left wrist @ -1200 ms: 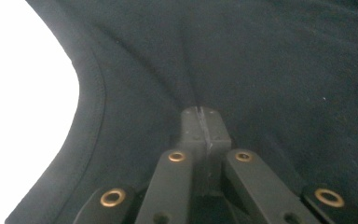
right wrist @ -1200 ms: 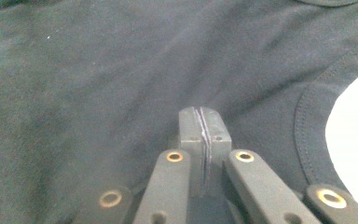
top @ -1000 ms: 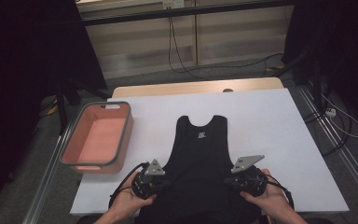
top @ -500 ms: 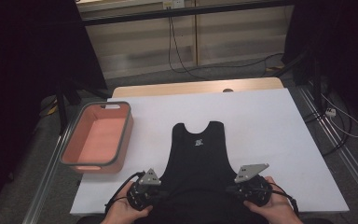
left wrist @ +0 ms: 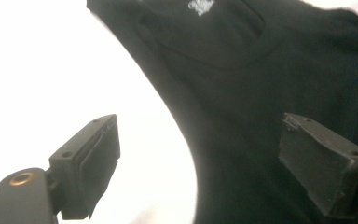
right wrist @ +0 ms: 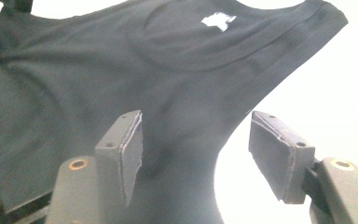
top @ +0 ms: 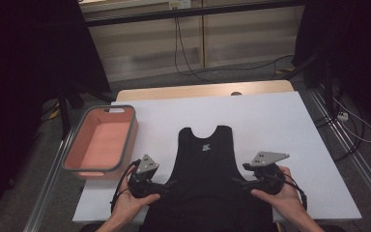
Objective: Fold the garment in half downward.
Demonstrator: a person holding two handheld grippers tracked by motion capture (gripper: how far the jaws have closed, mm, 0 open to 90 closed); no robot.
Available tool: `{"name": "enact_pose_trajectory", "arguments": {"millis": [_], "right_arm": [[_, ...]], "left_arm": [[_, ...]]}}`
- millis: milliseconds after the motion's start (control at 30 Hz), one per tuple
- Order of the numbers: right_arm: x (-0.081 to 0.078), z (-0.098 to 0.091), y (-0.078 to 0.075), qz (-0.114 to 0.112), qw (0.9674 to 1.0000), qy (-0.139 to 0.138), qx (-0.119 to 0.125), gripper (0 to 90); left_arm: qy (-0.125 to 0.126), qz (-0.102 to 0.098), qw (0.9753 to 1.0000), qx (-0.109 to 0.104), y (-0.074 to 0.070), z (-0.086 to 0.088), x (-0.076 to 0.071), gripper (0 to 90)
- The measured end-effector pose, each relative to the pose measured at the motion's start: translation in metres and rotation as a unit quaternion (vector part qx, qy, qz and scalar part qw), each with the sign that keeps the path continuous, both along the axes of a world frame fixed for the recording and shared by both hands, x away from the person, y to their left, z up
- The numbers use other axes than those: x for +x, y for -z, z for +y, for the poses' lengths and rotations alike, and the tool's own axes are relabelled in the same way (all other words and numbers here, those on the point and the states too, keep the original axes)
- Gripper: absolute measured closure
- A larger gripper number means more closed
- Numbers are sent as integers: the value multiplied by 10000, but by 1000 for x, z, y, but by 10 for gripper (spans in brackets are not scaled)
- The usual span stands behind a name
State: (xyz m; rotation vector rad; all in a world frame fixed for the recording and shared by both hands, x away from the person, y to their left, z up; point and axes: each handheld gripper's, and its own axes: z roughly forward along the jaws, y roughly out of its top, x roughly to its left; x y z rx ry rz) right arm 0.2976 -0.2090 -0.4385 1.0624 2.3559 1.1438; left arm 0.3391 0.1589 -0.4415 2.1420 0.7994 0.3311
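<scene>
While a black sleeveless cotton top lies flat on the white tabletop, both grippers are held at its edges. The jaws of the left gripper and right gripper, just opened, are spread, pinching nothing.

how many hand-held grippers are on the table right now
2. The left hand-held gripper sits at the left edge of the black tank top; the right hand-held gripper sits at its right edge. Both have open jaws.

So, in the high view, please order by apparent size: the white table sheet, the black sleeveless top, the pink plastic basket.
1. White table sheet, largest.
2. Black sleeveless top.
3. Pink plastic basket, smallest, though it sits slightly farther from the camera.
</scene>
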Motion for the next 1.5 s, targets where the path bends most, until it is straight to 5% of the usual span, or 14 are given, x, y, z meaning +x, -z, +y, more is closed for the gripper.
{"name": "enact_pose_trajectory", "arguments": {"millis": [233, 500, 567, 733, 1000, 1233, 1500], "right_arm": [[35, -10, -10, -39, 9998, 166, 35, 361], [78, -17, -23, -218, 9985, 495, 68, 340], [86, -16, -23, -203, 9984, 512, 159, 348], [113, -11, -17, -87, 9981, 593, 103, 383], [155, -7, -13, 33, 9965, 838, -52, 506], [182, 2, -4, 142, 9954, 895, -310, 645], [194, 5, 11, 297, 9950, 925, -211, 708]], "left_arm": [[39, -179, 9998, 34, -2, -8, 30, 109], [-265, -503, 9984, -74, -6, -19, 71, 135], [-316, -442, 9985, 51, -6, -22, 81, 135], [-490, -263, 9984, -72, -4, -29, 104, 108], [-657, -302, 9970, 259, 0, -45, 143, 274], [-779, 84, 9969, -48, 10, -48, 172, 434], [-579, 282, 9979, -40, 15, -53, 183, 533]]}}
